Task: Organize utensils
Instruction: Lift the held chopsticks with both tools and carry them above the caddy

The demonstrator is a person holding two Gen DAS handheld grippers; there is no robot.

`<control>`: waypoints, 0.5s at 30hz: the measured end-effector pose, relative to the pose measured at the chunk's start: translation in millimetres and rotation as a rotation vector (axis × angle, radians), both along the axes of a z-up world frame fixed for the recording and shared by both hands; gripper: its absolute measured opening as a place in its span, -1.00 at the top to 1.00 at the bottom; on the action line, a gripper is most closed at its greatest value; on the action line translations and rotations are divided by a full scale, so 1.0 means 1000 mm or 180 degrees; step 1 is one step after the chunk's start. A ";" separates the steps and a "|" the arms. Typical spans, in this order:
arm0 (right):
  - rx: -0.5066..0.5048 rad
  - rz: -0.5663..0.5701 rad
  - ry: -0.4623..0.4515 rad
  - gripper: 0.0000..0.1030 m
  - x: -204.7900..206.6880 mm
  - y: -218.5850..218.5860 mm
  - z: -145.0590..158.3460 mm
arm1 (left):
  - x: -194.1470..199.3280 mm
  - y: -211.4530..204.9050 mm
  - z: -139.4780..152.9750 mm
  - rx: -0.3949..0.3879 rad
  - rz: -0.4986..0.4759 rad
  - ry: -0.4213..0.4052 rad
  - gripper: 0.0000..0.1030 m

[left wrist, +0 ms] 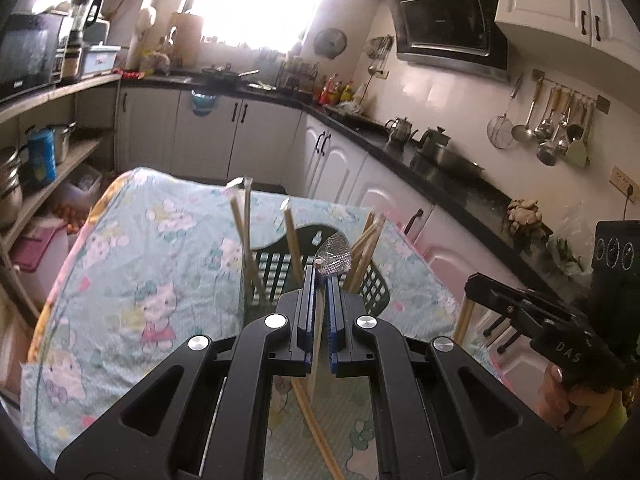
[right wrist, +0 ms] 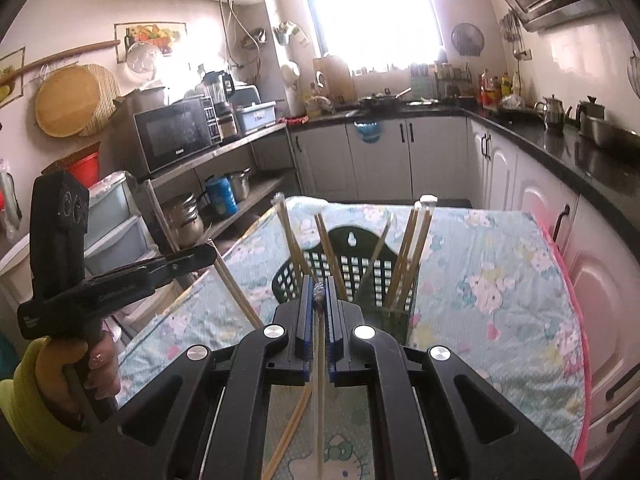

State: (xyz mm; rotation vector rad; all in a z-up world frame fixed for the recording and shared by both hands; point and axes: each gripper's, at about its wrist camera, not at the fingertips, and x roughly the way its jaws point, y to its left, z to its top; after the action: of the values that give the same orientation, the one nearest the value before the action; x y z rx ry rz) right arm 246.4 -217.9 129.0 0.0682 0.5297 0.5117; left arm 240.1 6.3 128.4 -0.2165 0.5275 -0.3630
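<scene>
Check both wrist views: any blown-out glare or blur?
Left wrist: bright window blown out to white, flaring over nearby wall; fisheye bends the black countertop. Right wrist: same window clipped; dark green plastic utensil basket slightly soft.

Harsh daylight pours through the bright blown-out window (left wrist: 256,0) (right wrist: 372,12), washing out walls beside it. Away from that window, shelves dim; fisheye bending curves cabinets, corners darken, and edges blur softly.
</scene>
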 end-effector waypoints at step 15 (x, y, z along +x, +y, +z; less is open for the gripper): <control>0.0065 -0.0085 -0.0273 0.89 0.029 0.006 0.039 | 0.020 0.001 0.050 0.0039 0.0021 -0.0321 0.98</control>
State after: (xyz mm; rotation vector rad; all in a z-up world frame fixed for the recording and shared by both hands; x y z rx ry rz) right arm 275.3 -212.0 167.8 0.0724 0.4392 0.4919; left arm 260.1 7.1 177.9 -0.1870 0.4294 -0.3621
